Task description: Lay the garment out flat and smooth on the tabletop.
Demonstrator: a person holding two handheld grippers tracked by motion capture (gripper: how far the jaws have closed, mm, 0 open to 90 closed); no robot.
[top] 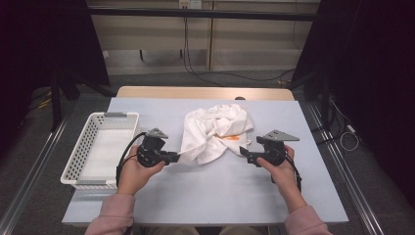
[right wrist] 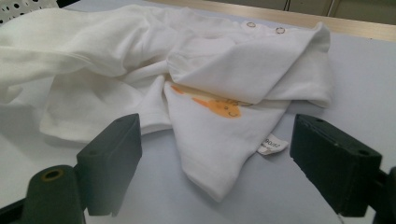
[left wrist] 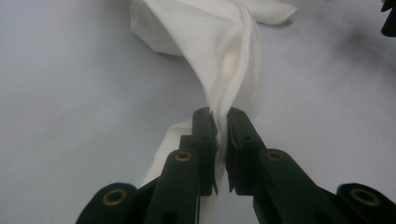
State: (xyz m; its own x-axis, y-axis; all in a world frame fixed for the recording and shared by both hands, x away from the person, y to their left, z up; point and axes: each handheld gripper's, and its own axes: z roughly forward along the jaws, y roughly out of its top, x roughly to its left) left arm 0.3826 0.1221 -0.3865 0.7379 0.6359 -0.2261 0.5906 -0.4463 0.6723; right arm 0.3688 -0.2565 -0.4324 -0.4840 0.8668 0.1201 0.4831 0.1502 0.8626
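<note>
Lying crumpled, one white garment [top: 215, 132] is clamped by the left tongs [top: 172, 156]; the right tongs [top: 244, 152] gape beside one basket [top: 83, 142].

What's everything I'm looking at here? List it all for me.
garment: one, white with an orange print, crumpled at the middle of the table; one edge pinched and stretched toward the left
basket: one, white with holes in its walls, at the table's left edge
table: one, pale grey-blue top with a wooden strip along the far edge
cables: several, black, on the floor and wall behind the table
left gripper: one, black, fingers shut on the garment's edge
right gripper: one, black, fingers open, just short of the garment
sleeves: two, pink, at the bottom edge
</note>
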